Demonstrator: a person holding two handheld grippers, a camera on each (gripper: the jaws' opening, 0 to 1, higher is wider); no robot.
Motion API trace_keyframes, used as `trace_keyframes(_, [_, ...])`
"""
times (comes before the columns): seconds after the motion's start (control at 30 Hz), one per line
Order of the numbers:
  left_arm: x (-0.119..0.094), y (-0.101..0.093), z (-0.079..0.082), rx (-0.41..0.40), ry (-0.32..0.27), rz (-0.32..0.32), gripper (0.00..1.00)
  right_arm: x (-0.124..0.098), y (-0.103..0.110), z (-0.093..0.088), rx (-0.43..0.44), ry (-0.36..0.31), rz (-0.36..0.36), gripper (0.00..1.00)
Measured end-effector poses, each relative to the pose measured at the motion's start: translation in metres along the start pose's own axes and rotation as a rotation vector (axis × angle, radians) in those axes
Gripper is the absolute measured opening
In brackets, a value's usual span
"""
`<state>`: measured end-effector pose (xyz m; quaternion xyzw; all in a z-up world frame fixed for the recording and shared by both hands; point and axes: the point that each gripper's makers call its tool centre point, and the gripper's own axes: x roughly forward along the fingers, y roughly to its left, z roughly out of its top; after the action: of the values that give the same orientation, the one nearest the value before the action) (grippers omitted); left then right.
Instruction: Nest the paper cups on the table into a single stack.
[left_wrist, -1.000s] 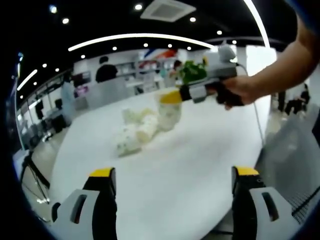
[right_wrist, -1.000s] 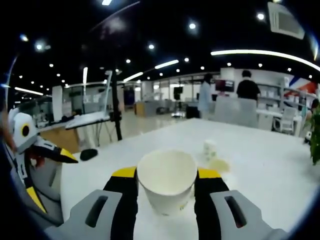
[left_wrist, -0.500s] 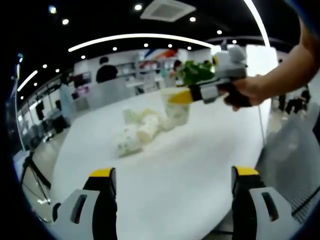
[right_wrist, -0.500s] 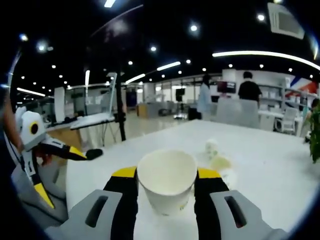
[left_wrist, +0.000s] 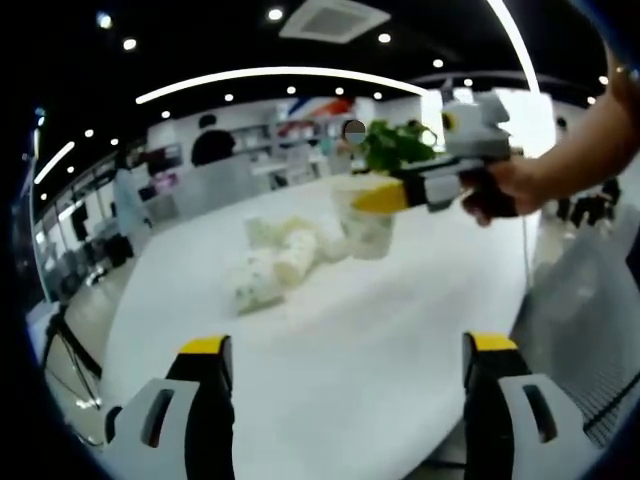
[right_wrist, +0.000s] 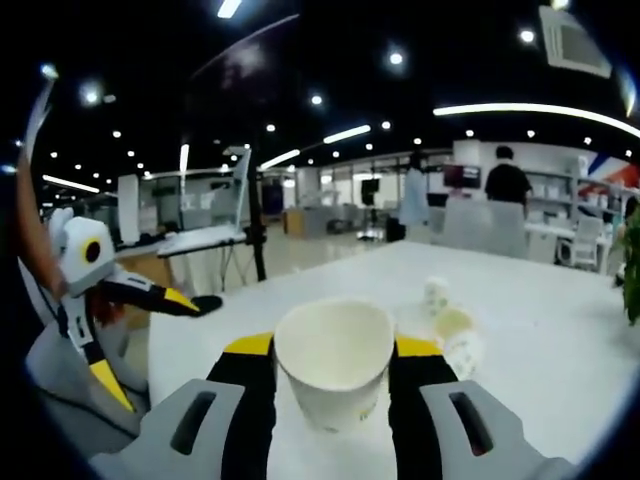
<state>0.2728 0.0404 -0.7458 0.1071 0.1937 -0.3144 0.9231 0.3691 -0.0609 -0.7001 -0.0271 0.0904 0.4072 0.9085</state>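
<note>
1. I am holding my left hand-held gripper (left_wrist: 340, 400) spread and empty over the near edge of the desk (left_wrist: 380, 330).
2. The loose cups (left_wrist: 275, 262) are lying tipped in a cluster mid-desk.
3. My right hand-held gripper (right_wrist: 331, 375) is pinching a paper cup (right_wrist: 333, 357) upright above the desk; squeezing harder risks crushing its rim, which could jam the nesting.
</note>
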Motion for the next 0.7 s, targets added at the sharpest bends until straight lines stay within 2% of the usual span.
trace_keyframes(0.33, [-0.001, 0.0, 0.001, -0.002, -0.006, 0.0, 0.95, -0.01, 0.01, -0.003, 0.003, 0.0, 0.011, 0.41])
trace_keyframes(0.7, [-0.001, -0.003, 0.001, -0.007, -0.01, -0.01, 0.95, -0.023, 0.019, -0.004, 0.049, -0.013, 0.011, 0.41])
